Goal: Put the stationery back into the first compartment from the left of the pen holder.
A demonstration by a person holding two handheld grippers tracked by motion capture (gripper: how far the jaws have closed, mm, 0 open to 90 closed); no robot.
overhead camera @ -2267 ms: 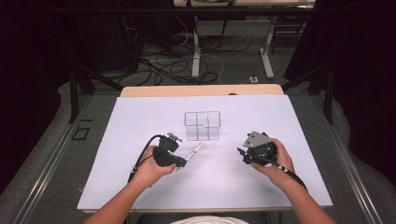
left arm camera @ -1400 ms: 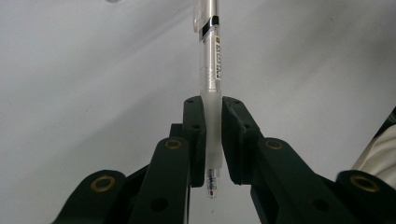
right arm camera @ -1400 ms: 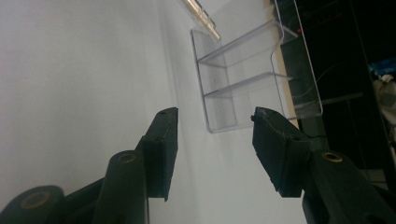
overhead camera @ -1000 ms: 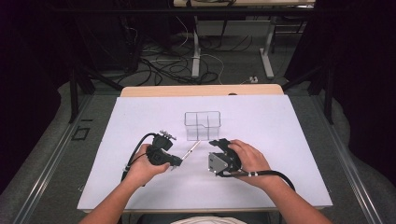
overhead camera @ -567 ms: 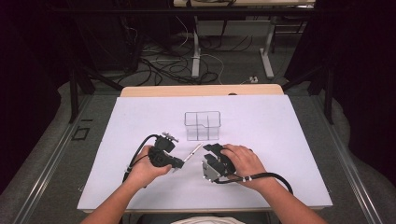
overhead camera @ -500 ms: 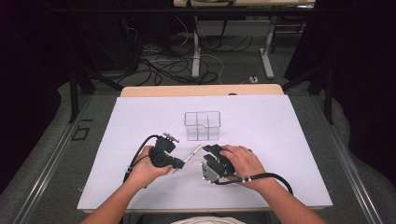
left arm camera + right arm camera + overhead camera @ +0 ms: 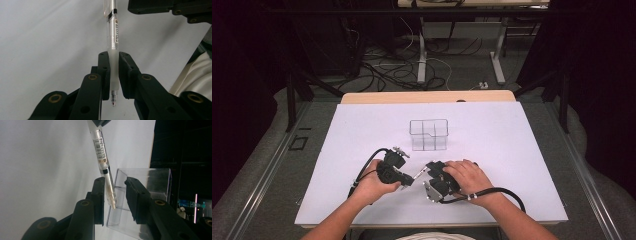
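two claws met over the white table [image 7: 512,150], just in front of a clear divided box [image 7: 428,134]. the left claw [image 7: 113,72] was clamped on a clear pen [image 7: 112,37] near its tip. the right claw [image 7: 115,192] stood parted around the pen's other end, one jaw seemingly touching it, though contact was hard to judge.

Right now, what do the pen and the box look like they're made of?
Pen: clear plastic barrel, probably; the ink tube shows through it, with a frosted grip section between the left gripper jaws. Box: clear glossy plastic, maybe acrylic; the background shows through its walls, and the edges catch light.
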